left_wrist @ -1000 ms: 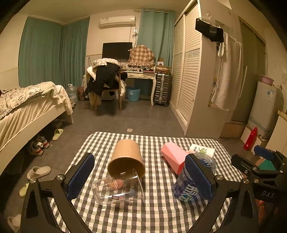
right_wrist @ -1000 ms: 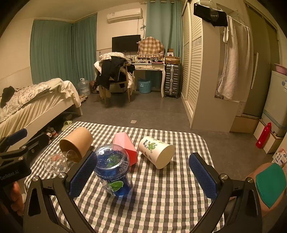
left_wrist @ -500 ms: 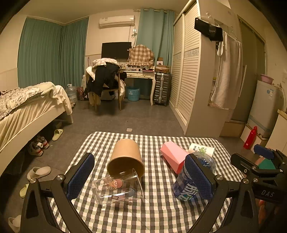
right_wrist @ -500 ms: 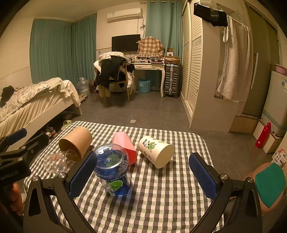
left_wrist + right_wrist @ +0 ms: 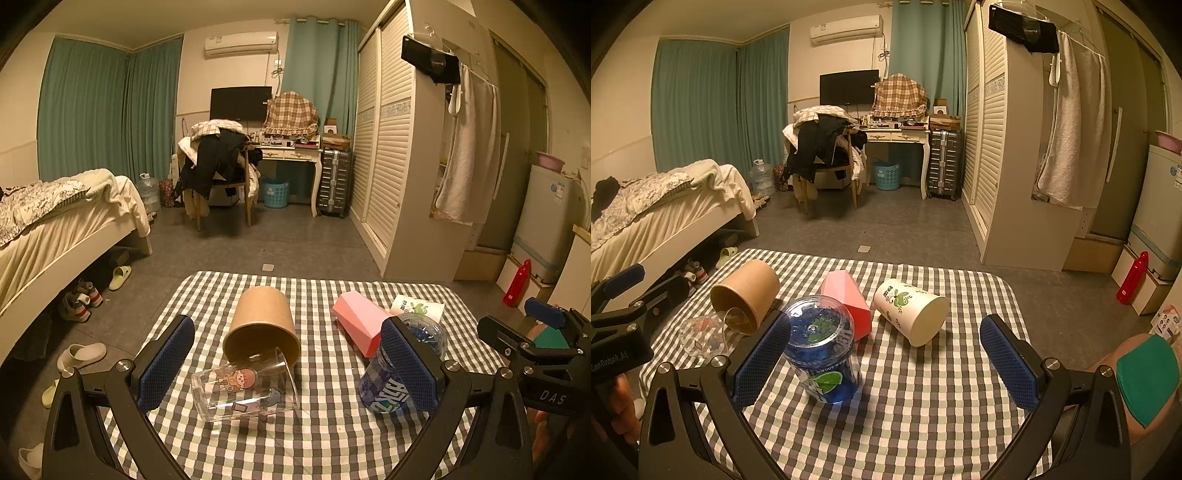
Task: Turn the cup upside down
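Both the left gripper (image 5: 287,363) and right gripper (image 5: 886,354) are spread wide, holding nothing. A clear glass cup with cartoon print (image 5: 243,389) lies on its side on the checkered tablecloth (image 5: 332,435) between the left pads, touching a tipped brown paper cup (image 5: 262,325). A blue plastic cup (image 5: 822,354) stands by the right gripper's left pad.

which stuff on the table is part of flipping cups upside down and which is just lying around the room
For the job:
clear cartoon cup, on its side
brown paper cup, on its side
pink cup, on its side
white leaf-print cup, on its side
blue cup
left claw, open
right claw, open

Lying about:
red bottle
slippers
suitcase
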Tool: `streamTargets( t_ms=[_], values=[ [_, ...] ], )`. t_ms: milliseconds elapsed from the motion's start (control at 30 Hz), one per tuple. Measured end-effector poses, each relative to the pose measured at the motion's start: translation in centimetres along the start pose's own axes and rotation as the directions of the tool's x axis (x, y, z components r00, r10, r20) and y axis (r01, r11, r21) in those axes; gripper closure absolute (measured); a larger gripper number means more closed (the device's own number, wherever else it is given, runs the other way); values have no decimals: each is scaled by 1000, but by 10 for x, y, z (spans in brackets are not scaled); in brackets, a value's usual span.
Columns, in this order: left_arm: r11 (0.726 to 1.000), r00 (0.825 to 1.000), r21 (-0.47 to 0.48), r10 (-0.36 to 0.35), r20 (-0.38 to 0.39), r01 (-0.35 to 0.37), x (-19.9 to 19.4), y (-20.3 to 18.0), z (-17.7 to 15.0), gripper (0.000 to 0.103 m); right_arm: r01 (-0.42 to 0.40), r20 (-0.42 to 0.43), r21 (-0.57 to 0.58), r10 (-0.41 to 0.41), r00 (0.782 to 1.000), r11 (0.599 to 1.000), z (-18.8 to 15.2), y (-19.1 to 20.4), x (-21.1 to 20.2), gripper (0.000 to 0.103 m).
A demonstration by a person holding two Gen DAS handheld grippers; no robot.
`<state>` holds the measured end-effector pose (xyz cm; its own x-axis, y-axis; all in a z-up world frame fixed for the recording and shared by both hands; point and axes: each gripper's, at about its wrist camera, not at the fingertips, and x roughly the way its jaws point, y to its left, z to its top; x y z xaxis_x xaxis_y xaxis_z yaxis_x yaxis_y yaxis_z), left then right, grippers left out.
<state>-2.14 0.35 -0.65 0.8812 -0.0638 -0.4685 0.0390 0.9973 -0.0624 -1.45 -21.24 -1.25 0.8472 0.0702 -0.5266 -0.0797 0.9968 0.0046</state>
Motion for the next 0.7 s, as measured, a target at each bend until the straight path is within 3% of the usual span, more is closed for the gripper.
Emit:
streamTargets(
  t_ms=[700],
  values=[
    [1000, 1000, 28, -3, -6, 3, 3, -2, -2, 0, 8, -14, -12, -8, 1000, 1000, -5, 3, 5, 0]
  ],
)
